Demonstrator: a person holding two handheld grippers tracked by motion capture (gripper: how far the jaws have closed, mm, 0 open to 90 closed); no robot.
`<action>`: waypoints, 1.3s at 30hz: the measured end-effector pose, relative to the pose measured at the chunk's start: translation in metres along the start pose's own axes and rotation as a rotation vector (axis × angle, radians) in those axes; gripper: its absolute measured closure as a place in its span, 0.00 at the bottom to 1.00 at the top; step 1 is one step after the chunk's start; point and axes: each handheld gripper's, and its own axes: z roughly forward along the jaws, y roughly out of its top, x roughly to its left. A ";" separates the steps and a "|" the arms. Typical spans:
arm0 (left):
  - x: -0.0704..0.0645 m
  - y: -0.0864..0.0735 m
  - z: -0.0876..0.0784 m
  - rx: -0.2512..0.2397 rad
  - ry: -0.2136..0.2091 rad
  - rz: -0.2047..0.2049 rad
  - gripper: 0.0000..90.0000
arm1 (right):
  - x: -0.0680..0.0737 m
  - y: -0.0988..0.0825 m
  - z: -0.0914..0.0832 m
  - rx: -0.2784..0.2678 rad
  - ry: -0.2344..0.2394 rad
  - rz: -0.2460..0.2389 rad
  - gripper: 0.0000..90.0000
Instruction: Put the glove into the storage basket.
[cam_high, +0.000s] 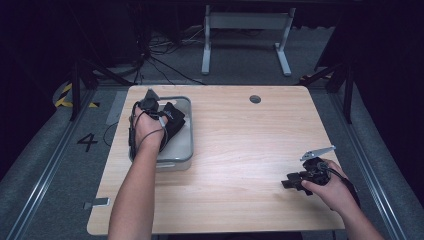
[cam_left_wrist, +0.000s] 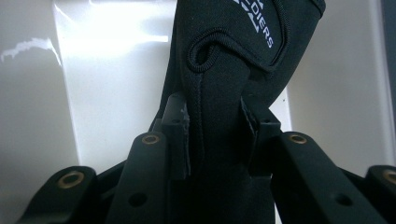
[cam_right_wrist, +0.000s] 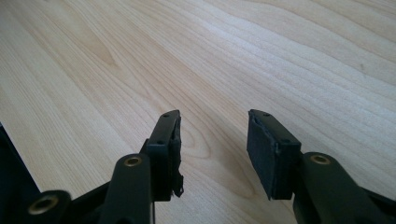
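Observation:
A black fabric item with white lettering lies in a grey plastic bin at the table's back left. My left gripper reaches down into the bin. In the left gripper view, its pads press on both sides of a fold of the fabric, with the pale bin floor behind; the left gripper is shut on it. My right gripper hovers low over the front right of the wooden table. The right gripper is open, with bare wood between its pads.
A round grey cable hole sits near the table's far edge. Beyond the table stand a white desk frame and loose cables on the grey floor. A small grey tab sticks out at the table's front left corner.

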 end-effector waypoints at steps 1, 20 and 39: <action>0.000 0.000 0.001 0.009 0.001 0.007 0.73 | 0.000 0.000 0.000 -0.002 -0.002 0.000 0.61; -0.027 -0.018 -0.041 -0.143 0.027 0.161 0.44 | -0.003 0.009 -0.001 -0.038 -0.010 -0.032 0.58; -0.094 -0.097 -0.090 -0.203 -0.234 0.542 0.45 | -0.014 0.012 -0.007 -0.060 -0.030 -0.033 0.56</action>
